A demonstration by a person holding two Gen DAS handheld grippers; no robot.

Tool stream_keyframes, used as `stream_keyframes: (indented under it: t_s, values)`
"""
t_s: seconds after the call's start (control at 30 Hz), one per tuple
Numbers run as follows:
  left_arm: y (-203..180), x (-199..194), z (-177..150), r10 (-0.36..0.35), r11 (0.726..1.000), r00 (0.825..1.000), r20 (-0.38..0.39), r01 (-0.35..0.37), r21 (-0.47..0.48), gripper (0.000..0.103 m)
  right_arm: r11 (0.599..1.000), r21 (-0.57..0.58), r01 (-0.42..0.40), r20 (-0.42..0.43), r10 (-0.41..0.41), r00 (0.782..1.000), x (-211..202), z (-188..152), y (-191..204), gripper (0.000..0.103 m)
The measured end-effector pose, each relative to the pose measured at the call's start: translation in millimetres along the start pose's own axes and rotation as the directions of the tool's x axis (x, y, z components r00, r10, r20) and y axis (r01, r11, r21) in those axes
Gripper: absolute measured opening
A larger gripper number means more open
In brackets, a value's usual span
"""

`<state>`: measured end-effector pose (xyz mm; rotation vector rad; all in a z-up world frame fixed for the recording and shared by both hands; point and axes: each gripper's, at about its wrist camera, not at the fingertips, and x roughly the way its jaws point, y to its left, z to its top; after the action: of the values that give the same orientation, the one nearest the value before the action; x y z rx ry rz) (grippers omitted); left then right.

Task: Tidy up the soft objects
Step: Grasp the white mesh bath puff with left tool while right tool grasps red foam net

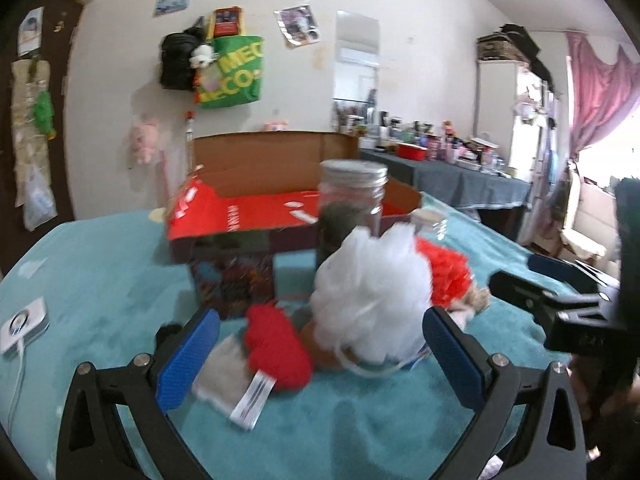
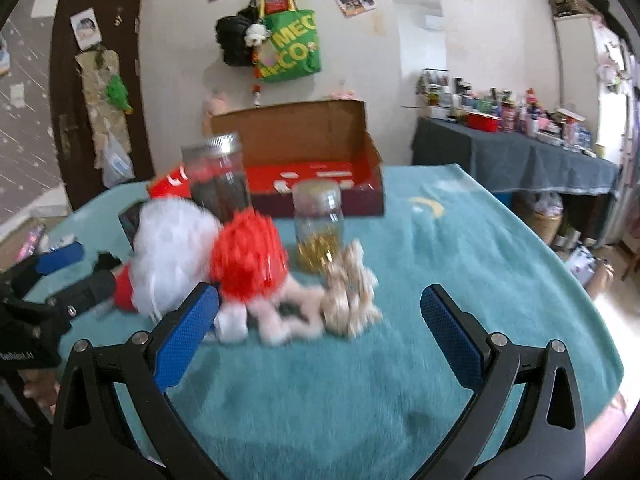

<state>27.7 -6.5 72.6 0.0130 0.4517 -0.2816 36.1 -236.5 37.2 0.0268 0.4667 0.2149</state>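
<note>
The open cardboard box (image 1: 280, 208) stood on a teal blanket (image 1: 100, 280), and everything else was placed in front of it. Just before its near wall stood a tall jar (image 1: 352, 204) with a metal lid and dark contents, and beside that a smaller jar (image 2: 319, 228) holding something golden. The soft things lay heaped in front of the jars: a white mesh sponge (image 1: 372, 292), an orange-red mesh sponge (image 2: 250, 258) touching it, a red knitted piece (image 1: 278, 346) next to a grey cloth (image 1: 226, 376) with a white tag, and a beige fuzzy bundle (image 2: 352, 300) furthest from the white sponge (motion blur hid its exact shape). The left gripper (image 1: 320, 356) was spread wide and held nothing, with the white sponge and the red piece lying between its blue pads. The right gripper (image 2: 320, 336) was likewise wide apart and empty, hanging over the blanket just short of the beige bundle. A small white device (image 1: 24, 324) with a cable lay well to the left of the box.
</note>
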Motion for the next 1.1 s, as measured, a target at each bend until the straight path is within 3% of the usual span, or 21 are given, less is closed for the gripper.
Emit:
stream_keyframes:
  t_s: [0.13, 0.37, 0.43, 0.53, 0.57, 0.6, 0.63, 0.77, 0.9, 1.1]
  values:
    - [-8.8, 15.7, 18.8, -0.065, 0.997, 0.997, -0.03, 0.067, 0.045, 0.103, 0.995, -0.011, -0.098, -0.009, 0.098, 0.995, 13.2, 24.2, -6.0, 0.103]
    - [-11.3, 51.0, 26.1, -0.116, 0.991, 0.985, -0.131, 0.123, 0.049, 0.099, 0.951, -0.018, -0.308, -0.158, 0.301, 0.94, 58.0, 45.2, -1.7, 0.102]
    - [-10.1, 59.5, 24.4, -0.127, 0.99, 0.978, -0.163, 0.136, 0.046, 0.09, 0.939, -0.005, -0.343, -0.192, 0.335, 0.922, 68.3, 44.5, -2.0, 0.094]
    - [-11.0, 66.8, 21.3, -0.164, 0.983, 0.966, -0.201, 0.176, 0.045, 0.072, 0.918, 0.032, -0.396, -0.258, 0.39, 0.884, 83.6, 40.3, -2.4, 0.068]
    - [-10.7, 67.7, 20.7, -0.173, 0.982, 0.962, -0.213, 0.186, 0.041, 0.07, 0.908, 0.05, -0.416, -0.279, 0.412, 0.867, 87.1, 36.9, -1.5, 0.052]
    - [-10.5, 67.3, 20.1, -0.174, 0.982, 0.961, -0.214, 0.186, 0.036, 0.067, 0.896, 0.07, -0.438, -0.3, 0.437, 0.848, 91.2, 34.1, -0.7, 0.046]
    - [-9.5, 65.7, 19.1, -0.176, 0.982, 0.962, -0.21, 0.187, 0.033, 0.062, 0.892, 0.077, -0.445, -0.306, 0.445, 0.842, 92.3, 31.9, -0.3, 0.045]
    - [-8.0, 58.0, 19.0, -0.186, 0.981, 0.962, -0.199, 0.195, 0.024, 0.049, 0.91, 0.041, -0.412, -0.261, 0.408, 0.875, 78.3, 30.0, -0.1, 0.037]
    - [-4.1, 47.4, 21.6, -0.169, 0.984, 0.969, -0.177, 0.176, 0.023, 0.045, 0.925, 0.014, -0.379, -0.198, 0.374, 0.906, 59.8, 32.8, 2.3, 0.035]
    - [8.7, 30.3, 29.1, -0.147, 0.989, 0.979, -0.137, 0.15, 0.009, 0.041, 0.937, 0.002, -0.351, -0.148, 0.347, 0.926, 41.6, 35.8, 1.9, 0.035]
